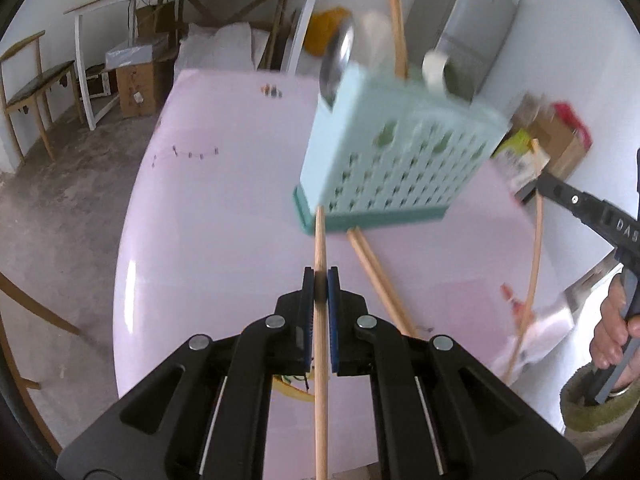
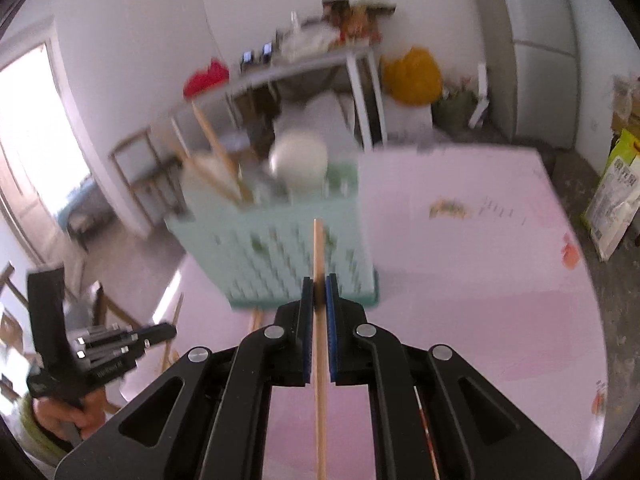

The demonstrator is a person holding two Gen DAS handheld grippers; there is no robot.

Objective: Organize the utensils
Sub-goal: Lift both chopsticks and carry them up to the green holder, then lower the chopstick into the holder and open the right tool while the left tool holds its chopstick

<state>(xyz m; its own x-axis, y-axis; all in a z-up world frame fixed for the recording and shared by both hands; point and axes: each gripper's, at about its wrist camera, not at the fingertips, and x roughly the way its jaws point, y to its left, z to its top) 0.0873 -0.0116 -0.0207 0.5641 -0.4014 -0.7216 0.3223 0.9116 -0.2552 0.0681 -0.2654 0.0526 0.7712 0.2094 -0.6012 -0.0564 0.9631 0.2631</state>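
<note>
Wooden chopstick (image 1: 321,320) pinched between the pressed-together pads of the left tool (image 1: 320,280), its tip near the base of the mint-green perforated utensil caddy (image 1: 400,160) standing on the pink counter (image 1: 220,200). Right tool (image 2: 319,289) likewise pinches a second chopstick (image 2: 319,248) before the caddy. Two more chopsticks (image 1: 376,276) lie on the counter beside the caddy's base; spoons (image 1: 340,56) and chopsticks stand inside.

— What did the chopstick (image 1: 321,344) in my left gripper (image 1: 321,280) look like?
— Matt, smooth pale wood. The caddy (image 1: 400,160) was pale green perforated plastic, the table (image 1: 224,184) glossy pink, the spoon (image 1: 340,54) shiny metal.
</note>
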